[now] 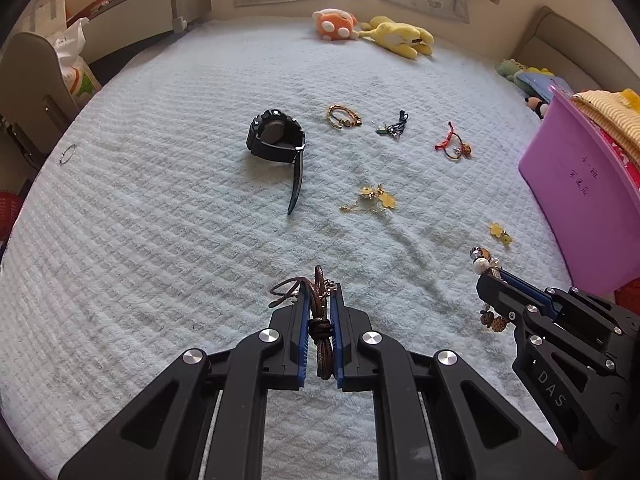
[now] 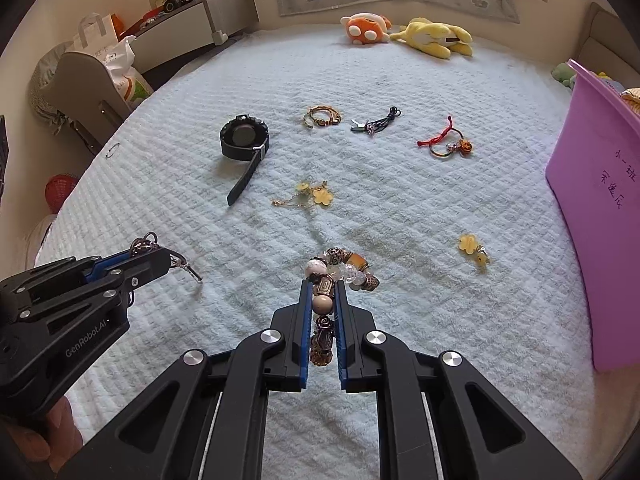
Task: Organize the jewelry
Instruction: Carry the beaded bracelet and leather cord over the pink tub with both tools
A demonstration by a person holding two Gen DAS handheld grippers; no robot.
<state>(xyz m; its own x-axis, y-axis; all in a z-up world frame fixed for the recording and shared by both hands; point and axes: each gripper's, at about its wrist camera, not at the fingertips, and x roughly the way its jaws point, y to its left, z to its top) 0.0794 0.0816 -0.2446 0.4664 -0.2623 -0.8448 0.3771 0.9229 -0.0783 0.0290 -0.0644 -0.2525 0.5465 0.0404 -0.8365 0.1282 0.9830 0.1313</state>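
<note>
Clamping a brown braided cord bracelet between its blue pads, the left hand-held gripper hovers low over the pale blue bedspread — the cord's loose ends and a small clasp stick out past the fingertips. The right hand-held gripper is closed on a chunky beaded bracelet, whose cream, amber and metal beads bunch beyond the tips while more beads sit pinched between the pads. In each wrist view the other gripper shows at the side, near the front edge of the bed.

The rest of the jewelry lies spread across the bedspread — a black wristwatch with its strap trailing toward the camera, a gold bangle beside it, a dark cord piece further right, and a red string bracelet with small charms. Nearer the grippers lie a gold chain with yellow flower charms and a separate pair of yellow flower pieces. A thin ring lies well apart at the left edge. A purple bin stands on the right, and two plush toys rest at the far end.
</note>
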